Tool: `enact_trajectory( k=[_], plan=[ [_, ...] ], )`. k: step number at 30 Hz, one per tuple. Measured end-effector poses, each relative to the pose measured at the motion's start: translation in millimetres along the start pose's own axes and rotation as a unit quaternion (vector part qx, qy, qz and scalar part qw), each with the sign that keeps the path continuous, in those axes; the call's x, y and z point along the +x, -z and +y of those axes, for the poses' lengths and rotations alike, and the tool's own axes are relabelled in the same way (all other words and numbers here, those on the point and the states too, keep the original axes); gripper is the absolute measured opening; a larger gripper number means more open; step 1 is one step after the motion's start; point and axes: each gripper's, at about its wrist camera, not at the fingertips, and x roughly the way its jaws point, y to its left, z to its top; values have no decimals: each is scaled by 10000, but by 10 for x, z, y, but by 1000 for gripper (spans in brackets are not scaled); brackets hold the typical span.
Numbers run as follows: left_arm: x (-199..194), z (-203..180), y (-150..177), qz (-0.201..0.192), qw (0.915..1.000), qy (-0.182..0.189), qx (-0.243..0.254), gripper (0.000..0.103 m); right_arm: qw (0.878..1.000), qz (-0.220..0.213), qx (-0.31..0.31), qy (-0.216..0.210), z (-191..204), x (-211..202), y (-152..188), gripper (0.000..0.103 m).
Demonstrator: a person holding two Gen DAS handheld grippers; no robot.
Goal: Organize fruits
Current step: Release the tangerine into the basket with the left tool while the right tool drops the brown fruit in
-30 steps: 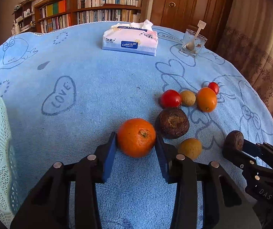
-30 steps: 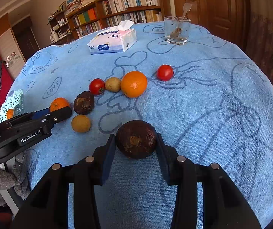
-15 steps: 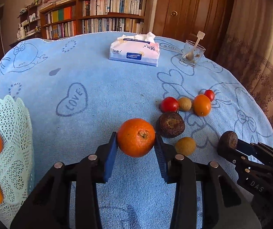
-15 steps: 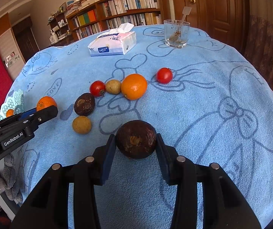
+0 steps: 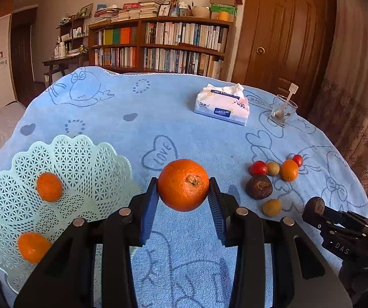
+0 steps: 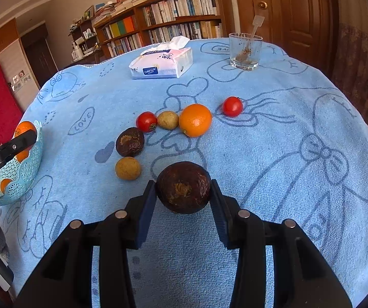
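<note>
on the blue tablecloth the lattice basket already holds two oranges; the left gripper clamps a third orange beside it, the right gripper grips a dark brown fruit, and six loose fruits remain.

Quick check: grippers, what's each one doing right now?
Left gripper: shut on the orange.
Right gripper: shut on the dark brown fruit.
</note>
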Motion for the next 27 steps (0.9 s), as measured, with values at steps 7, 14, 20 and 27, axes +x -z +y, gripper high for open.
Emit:
enact_trajectory(
  k=[7, 14, 20, 27],
  plan=[
    [-165, 394, 27, -121, 9987, -400, -308, 40, 10000, -9, -26, -87, 95, -47, 22, 42],
    [-277, 753, 73, -137, 9952, -781, -569, 39, 9998, 2, -44, -189, 202, -82, 53, 42],
    [-452, 1002, 27, -385, 9903, -1023, -862, 60, 9995, -8, -67, -301, 334, -102, 53, 42],
    [-684, 1237, -82, -748, 9830, -1281, -1081, 82, 9983, -93, -162, -558, 609, -155, -31, 42]
  ],
)
